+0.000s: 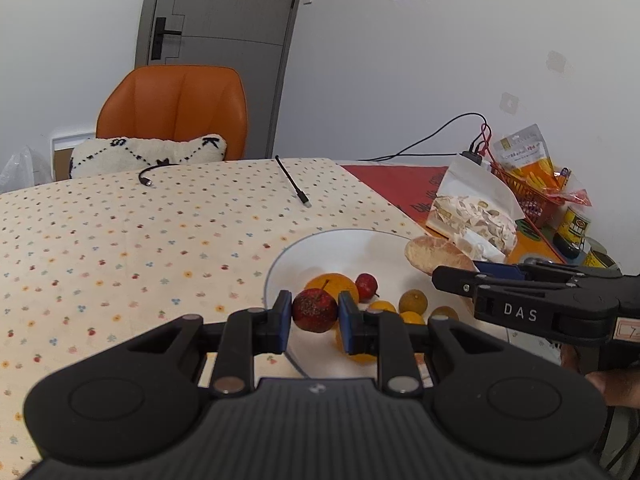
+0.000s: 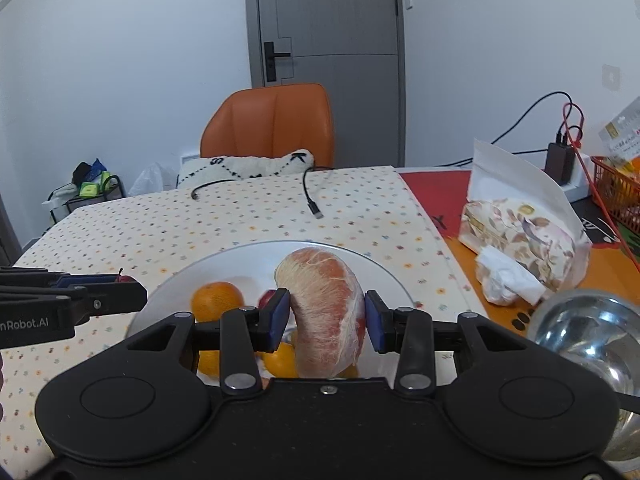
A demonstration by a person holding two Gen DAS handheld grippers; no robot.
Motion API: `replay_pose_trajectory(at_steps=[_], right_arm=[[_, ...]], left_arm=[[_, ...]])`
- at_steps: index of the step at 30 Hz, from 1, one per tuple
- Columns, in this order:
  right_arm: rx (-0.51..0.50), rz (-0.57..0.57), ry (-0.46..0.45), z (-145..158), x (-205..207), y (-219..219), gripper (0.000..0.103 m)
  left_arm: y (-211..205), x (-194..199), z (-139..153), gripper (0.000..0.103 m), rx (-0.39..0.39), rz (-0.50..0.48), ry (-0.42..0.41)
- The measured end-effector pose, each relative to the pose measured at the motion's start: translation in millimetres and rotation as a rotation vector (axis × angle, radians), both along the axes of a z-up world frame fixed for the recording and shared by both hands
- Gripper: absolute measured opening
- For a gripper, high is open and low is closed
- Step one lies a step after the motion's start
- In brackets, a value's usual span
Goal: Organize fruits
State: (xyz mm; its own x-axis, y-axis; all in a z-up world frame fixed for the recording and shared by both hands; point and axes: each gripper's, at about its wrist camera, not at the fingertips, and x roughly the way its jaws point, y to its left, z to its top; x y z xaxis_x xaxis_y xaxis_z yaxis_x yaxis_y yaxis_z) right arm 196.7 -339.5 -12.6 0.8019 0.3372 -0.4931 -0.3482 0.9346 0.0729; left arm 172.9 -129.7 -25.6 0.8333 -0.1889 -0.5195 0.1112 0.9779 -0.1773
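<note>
Red fruit [image 1: 315, 310] clamped in left hand-held gripper [image 1: 314, 316], pomelo segment [image 2: 326, 312] clamped in right [image 2: 326, 316]

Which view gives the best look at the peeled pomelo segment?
The right wrist view: the pomelo segment fills the centre, clamped between the right gripper pads above the white plate. The left wrist view shows only its end, past the right gripper's fingers.

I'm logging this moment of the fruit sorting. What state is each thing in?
Left claw: shut on a small red apple, above the plate.
Right claw: shut on a peeled pomelo piece.
White plate: holds an orange and other small fruits.
Door: closed.
Black cable: loose end lying on the tablecloth.
</note>
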Motion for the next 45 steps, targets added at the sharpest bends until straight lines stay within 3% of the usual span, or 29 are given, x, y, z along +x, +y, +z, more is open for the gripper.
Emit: replay_pose_trajectory(at_steps=[14,16,19,28,42,45], right_arm=[[-0.048,-0.014,-0.011,-4.0,14.4,1.8,0.040],[-0.062,-0.027,-0.021,-4.6,14.4,4.7,0.050],[-0.039,-0.019,-0.028,-1.5,7.4,6.3,0.054],[0.063,-0.039,-0.023,9.6,-15.7,0.6,0.063],[0.142,-0.003,0.012,22.4,-53.7,9.1,0.084],[0.145,0.002,0.003,27.7,-65.1,14.7,0.095]], left_arm=[[24.9,-5.2,0.5,0.030,-0.005,0.063,0.024],[30.1,-9.1,1.5,0.038,0.001,0.074,0.023],[38.1,-15.5,3.9,0.051,0.007,0.100,0.016],[61.4,-41.4,15.3,0.074,0.001,0.165,-0.003],[77.3,-80.9,31.5,0.087,0.005,0.177,-0.017],[82.3,-89.9,36.0,0.088,0.005,0.184,-0.020]])
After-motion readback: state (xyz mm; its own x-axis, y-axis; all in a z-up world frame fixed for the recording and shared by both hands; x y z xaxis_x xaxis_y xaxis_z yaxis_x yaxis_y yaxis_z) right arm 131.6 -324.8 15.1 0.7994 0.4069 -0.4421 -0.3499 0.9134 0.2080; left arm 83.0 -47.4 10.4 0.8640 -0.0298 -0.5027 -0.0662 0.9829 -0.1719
